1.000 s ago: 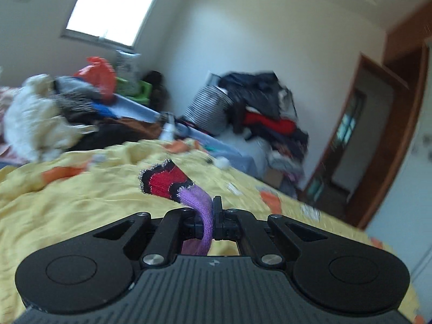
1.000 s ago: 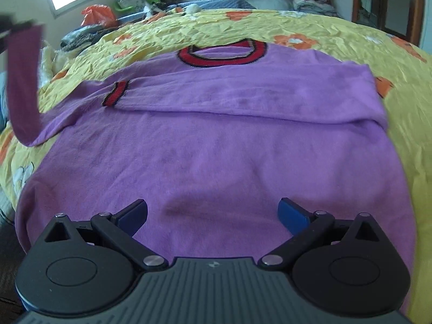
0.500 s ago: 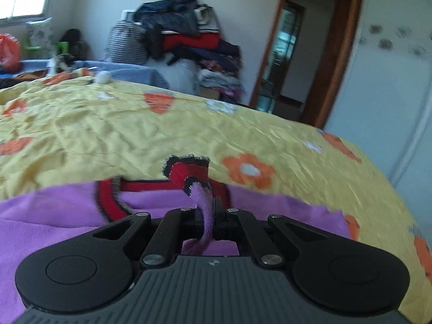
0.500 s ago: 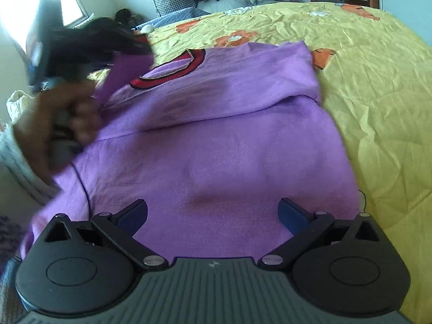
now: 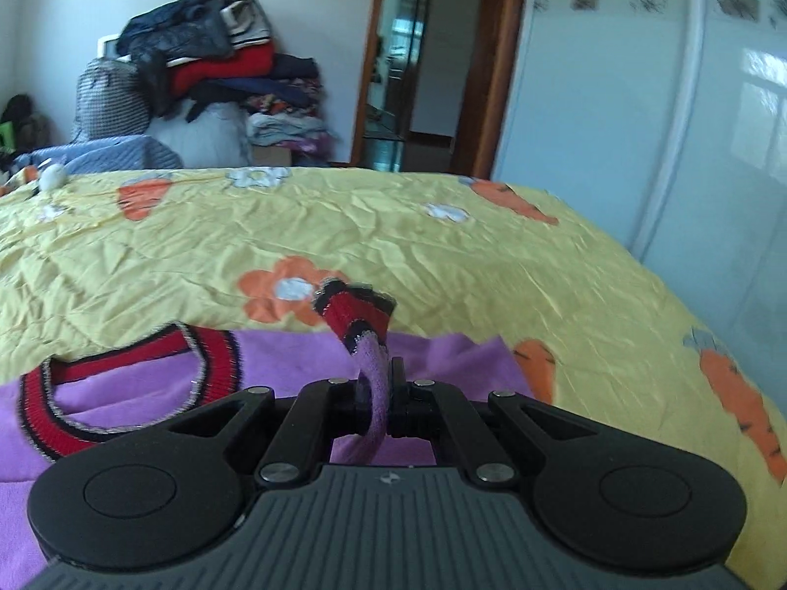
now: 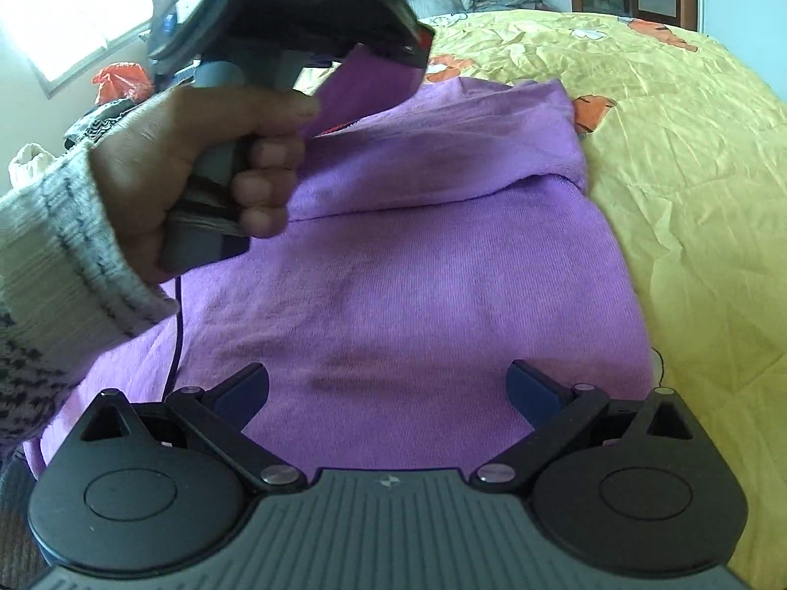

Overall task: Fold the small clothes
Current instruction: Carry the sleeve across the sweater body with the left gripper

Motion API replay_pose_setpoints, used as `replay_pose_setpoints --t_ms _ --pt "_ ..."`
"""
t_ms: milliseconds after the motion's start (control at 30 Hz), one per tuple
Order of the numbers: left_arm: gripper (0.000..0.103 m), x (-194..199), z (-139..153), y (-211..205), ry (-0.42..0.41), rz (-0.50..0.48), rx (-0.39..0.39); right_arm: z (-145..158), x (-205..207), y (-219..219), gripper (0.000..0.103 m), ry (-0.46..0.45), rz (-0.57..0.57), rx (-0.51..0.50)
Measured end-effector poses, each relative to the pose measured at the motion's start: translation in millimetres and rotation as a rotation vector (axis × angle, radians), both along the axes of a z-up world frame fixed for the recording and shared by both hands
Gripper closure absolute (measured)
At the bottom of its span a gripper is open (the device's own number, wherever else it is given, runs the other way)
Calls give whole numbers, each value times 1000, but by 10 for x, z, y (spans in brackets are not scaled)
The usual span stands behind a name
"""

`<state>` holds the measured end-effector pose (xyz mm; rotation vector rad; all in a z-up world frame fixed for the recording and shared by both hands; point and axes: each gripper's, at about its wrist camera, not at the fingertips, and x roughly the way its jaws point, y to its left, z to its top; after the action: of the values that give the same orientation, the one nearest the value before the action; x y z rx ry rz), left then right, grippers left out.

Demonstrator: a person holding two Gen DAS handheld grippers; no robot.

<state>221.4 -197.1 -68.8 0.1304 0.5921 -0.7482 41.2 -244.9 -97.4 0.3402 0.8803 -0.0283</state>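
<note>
Over the bed, we've swung the left gripper across from the far side of the sweater to above its chest. A second ago that camera looked at the window and the clutter pile with the cuff dangling in the air; now it looks over the red collar toward the door, lower and closer to the fabric.

Left gripper is clamped tight on the sleeve just behind the red-and-black cuff; the cuff sticks out past the fingertips. In the right wrist view the sleeve runs up from the sweater body into that gripper as a purple flap, with the hand gripping the handle above the left half of the garment.

Right gripper has barely shifted: jaws wide apart, nothing between them, hovering low over the hem end of the sweater. We can't tell whether it touches the cloth.

The sweater lies flat on the yellow bedspread, front down or up unclear, with the other sleeve already folded across the upper body.

Our read: second sleeve fold is mid-travel, cuff not yet laid down. Next we'd need to lower and release it across the chest, then fold the body from the hem.
</note>
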Motion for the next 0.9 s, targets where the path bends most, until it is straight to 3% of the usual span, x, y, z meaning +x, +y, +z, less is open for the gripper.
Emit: replay_pose_setpoints --t_ms 333,533,600,633,667,767,833,900 --pt "100 -192 -258 -73 14 -82 100 -9 -7 90 0 0 36 -63" --pt "99 -293 -337 -56 -20 -138 132 76 -34 -160 0 -51 -13 39" --pt "84 -328 -354 -74 -27 -164 161 159 -46 -331 0 -102 -71 53" --pt "58 -360 -364 -94 -37 -178 188 195 -37 -424 0 -118 -96 63" --pt "38 -413 -349 -72 -61 -184 195 228 -12 -526 0 -126 -114 77" --pt "34 -525 -209 237 -74 -163 134 348 47 -851 0 -172 -158 127" --pt "33 -531 -81 626 -56 -81 71 370 130 -1087 0 -189 -183 209" --pt "24 -468 15 1086 -34 18 24 325 298 -1295 0 -199 -190 291"
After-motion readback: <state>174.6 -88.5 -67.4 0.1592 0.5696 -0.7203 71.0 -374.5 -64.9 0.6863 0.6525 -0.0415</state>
